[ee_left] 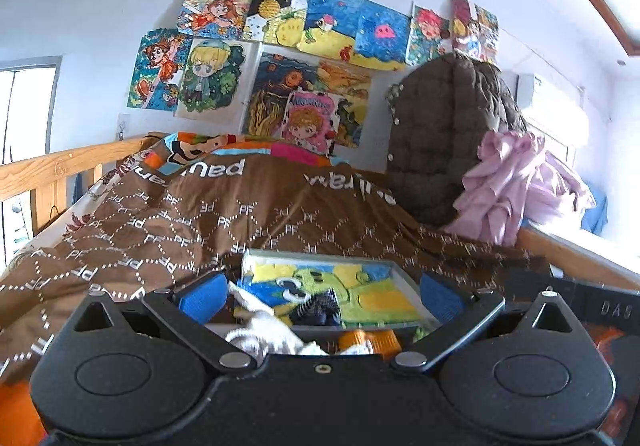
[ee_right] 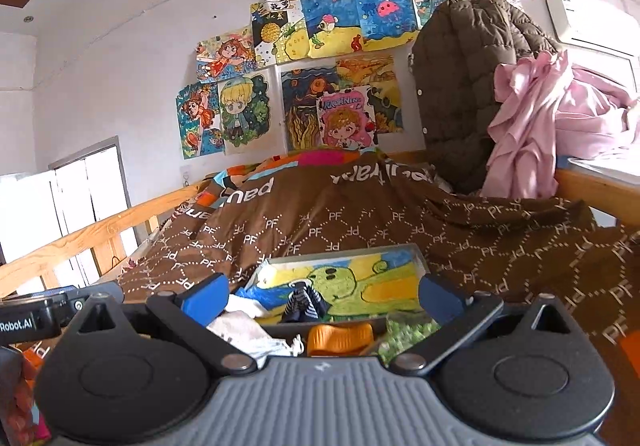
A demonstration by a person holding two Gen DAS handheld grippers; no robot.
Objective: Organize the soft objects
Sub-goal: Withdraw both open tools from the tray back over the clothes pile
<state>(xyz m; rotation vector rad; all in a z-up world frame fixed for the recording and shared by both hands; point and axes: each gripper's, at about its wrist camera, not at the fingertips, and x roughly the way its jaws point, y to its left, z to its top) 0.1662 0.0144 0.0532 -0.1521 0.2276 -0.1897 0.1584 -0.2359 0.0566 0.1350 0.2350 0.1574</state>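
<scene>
Both grippers, left [ee_left: 320,292] and right [ee_right: 322,292], wide open, holding nothing. Socks: white [ee_left: 260,302], striped [ee_right: 304,304] lie on painted tray [ee_right: 384,282]. Risk: 1 grasp snags 2 socks, or tray slides on brown quilt [ee_right: 360,222]. Bunk bed, drawings [ee_left: 280,58] on wall.

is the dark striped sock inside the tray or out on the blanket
Inside. The dark striped sock lies bunched on the painted bottom of the tray, within its raised rim, not on the brown blanket.
</scene>
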